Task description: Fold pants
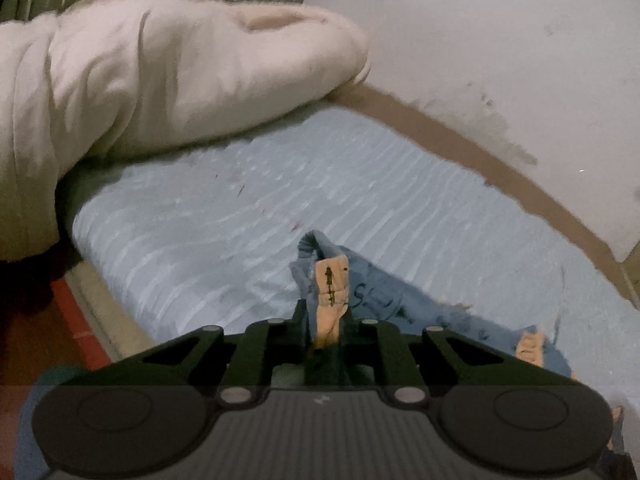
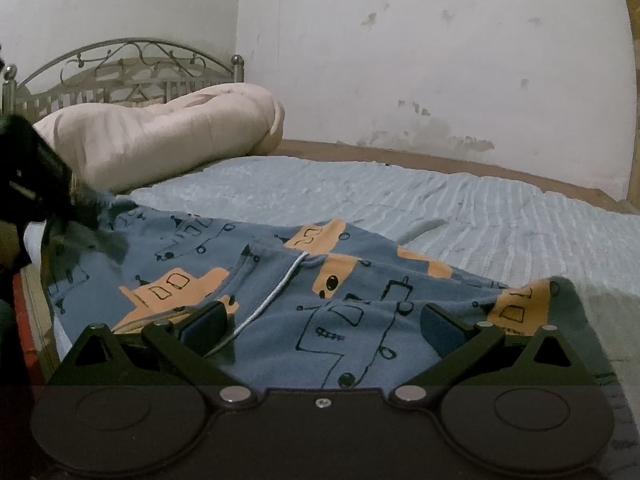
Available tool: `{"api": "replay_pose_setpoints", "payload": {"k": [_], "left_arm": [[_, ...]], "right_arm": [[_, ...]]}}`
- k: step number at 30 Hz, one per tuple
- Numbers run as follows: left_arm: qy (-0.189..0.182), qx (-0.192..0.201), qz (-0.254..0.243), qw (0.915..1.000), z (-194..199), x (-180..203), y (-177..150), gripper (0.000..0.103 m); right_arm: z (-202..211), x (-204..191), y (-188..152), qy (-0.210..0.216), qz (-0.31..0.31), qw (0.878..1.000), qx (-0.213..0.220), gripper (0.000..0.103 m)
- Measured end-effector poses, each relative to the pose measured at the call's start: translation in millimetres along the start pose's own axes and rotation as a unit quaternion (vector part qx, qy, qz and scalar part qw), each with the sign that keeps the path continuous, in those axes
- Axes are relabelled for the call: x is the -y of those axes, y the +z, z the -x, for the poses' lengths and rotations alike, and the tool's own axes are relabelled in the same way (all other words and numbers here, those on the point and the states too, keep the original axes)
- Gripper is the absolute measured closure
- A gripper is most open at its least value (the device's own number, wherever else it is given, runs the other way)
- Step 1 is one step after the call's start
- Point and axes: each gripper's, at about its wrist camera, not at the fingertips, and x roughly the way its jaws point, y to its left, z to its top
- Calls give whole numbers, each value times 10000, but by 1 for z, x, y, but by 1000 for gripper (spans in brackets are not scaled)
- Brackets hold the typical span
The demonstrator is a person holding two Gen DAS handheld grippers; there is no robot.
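We see the pants (image 2: 280,288) spread on the bed (image 2: 480,208), which wears a pale blue ribbed sheet. The fabric is blue-grey, printed with orange vehicle shapes and black line drawings. A white drawstring (image 2: 276,292) trails from the waistband near the middle of the garment.

Left gripper (image 1: 326,312): the jaws are drawn close together and clamp a raised bunch of the pants. An orange patch with a black drawing stands up between the fingers (image 1: 298,316). The rest of the garment falls away to the right in the left wrist view. In the right wrist view, we see this gripper as a dark, blurred body at the left edge, on the far left corner of the pants.

Right gripper (image 2: 324,324): the fingers (image 2: 204,326) stand wide apart just over the near part of the pants, with the drawstring passing close to the left pad. Nothing is clamped; we cannot tell whether the pads touch the cloth.

Writing: we can read no brand, label or text. The black marks on the print are drawings only, and those near the left gripper are blurred.

A rolled cream quilt (image 2: 160,136) lies at the head of the bed, before a metal headboard (image 2: 120,68). A stained white wall (image 2: 440,60) runs along the far side.
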Motion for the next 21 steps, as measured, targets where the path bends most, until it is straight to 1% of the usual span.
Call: {"api": "replay_pose_setpoints", "payload": {"k": [2,4,7,10,13,18,21], "left_arm": [[-134,216,-181,9995,10,10,0,90],[-394,447,-418,9973,22,22,0,90],[-892,766,-844,9895,42,44,1,90],[-1416,1031,-1344,9753,62,69,-1,90],[-1846,1140,-1756,9603,75,94,-5,90],[-2386,1012,-2192,9406,83,131,-14,90],[-2620,883,-2521,9274,84,155,-28,90]], "right_arm": [[3,-1,2,-53,5,10000,36,1],[10,-2,4,-106,-27,9999,132,1],[21,-1,9,-177,-3,9994,310,1],[34,4,13,-295,-12,9986,446,1],[45,12,13,-450,-18,9981,430,1],[70,36,6,-956,-98,9947,373,1],[87,53,-2,-1323,-204,9905,305,1]]}}
